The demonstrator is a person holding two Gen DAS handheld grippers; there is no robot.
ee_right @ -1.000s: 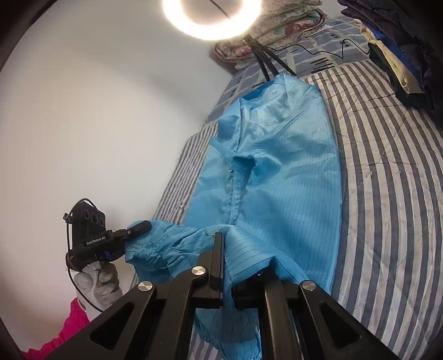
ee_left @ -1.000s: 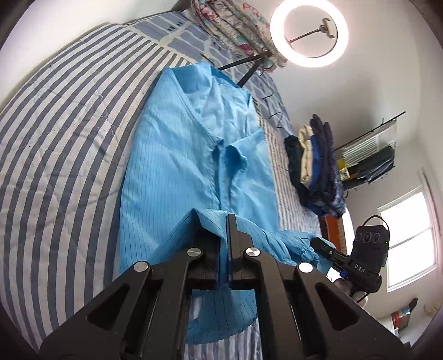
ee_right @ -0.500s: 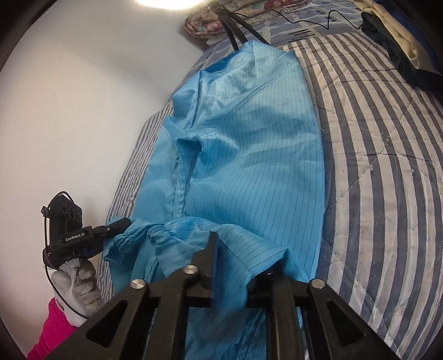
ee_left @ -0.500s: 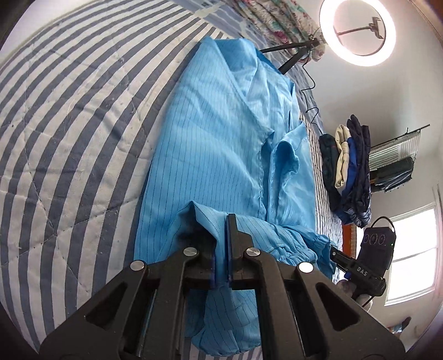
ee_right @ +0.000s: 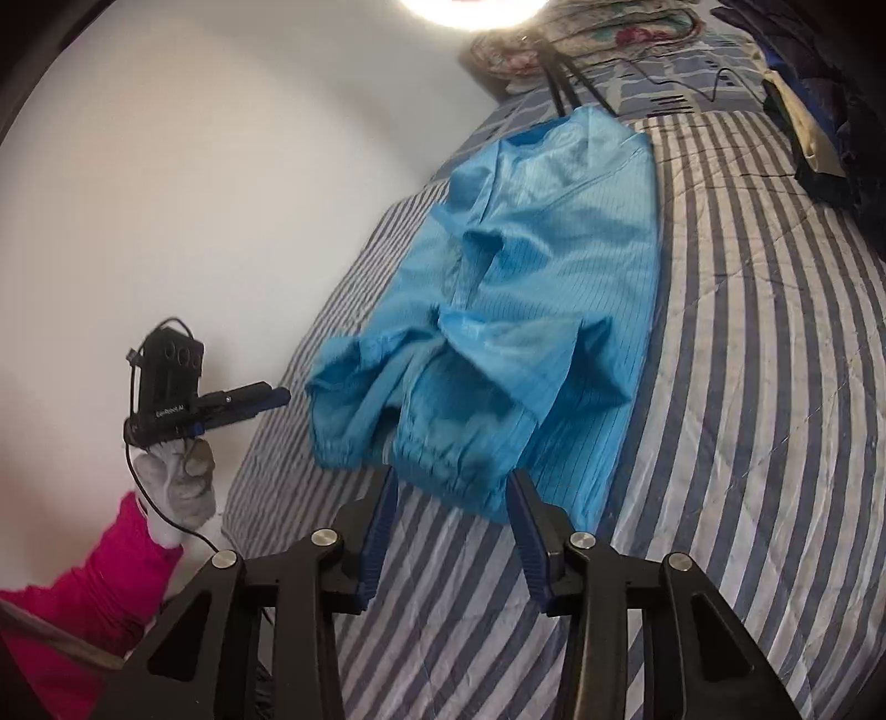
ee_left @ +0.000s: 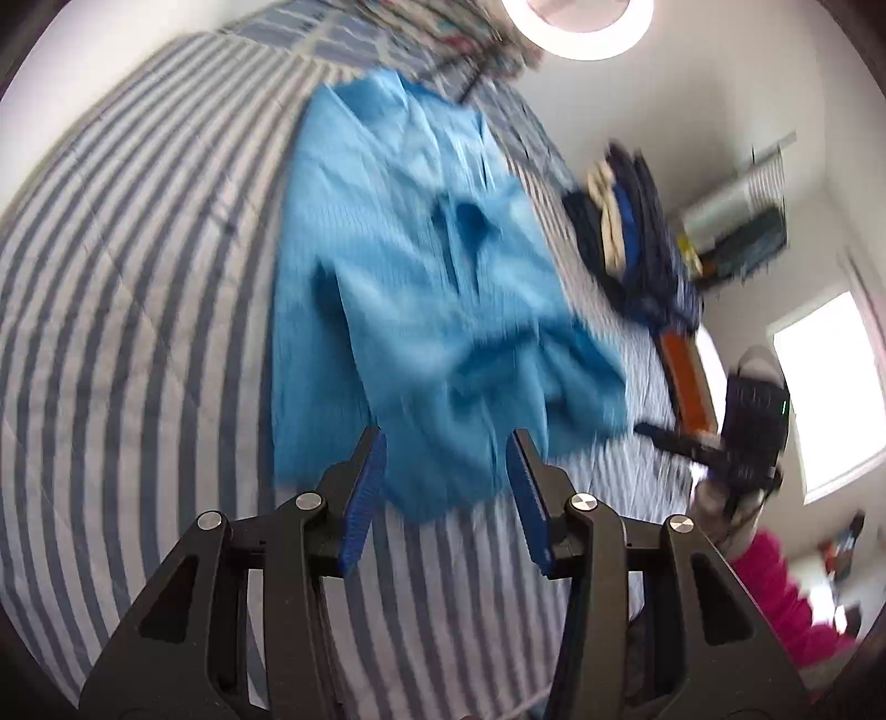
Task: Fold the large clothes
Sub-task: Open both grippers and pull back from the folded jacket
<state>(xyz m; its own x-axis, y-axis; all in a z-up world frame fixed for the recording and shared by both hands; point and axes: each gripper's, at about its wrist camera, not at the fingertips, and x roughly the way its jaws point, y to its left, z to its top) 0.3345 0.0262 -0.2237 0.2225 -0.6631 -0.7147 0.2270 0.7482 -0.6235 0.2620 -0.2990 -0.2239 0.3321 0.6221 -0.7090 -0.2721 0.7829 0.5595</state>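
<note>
item: blue garment [ee_right: 531, 310], hem fold just released on striped bed [ee_right: 775, 387]. left gripper [ee_left: 446, 471], right gripper [ee_right: 451, 498]: jaws opening, empty. next: regrasp toward 12 o'clock.

Setting: home bedroom. Evidence: bed with blue-and-white striped quilt [ee_right: 775, 387] fills most of both views. At its far end, floral bedding [ee_right: 581, 50] and a lit ring light [ee_left: 581, 27] on a stand. Stacked folded clothes [ee_left: 637, 232] on the bed's edge; bright window [ee_left: 825, 387] beyond it.
</note>
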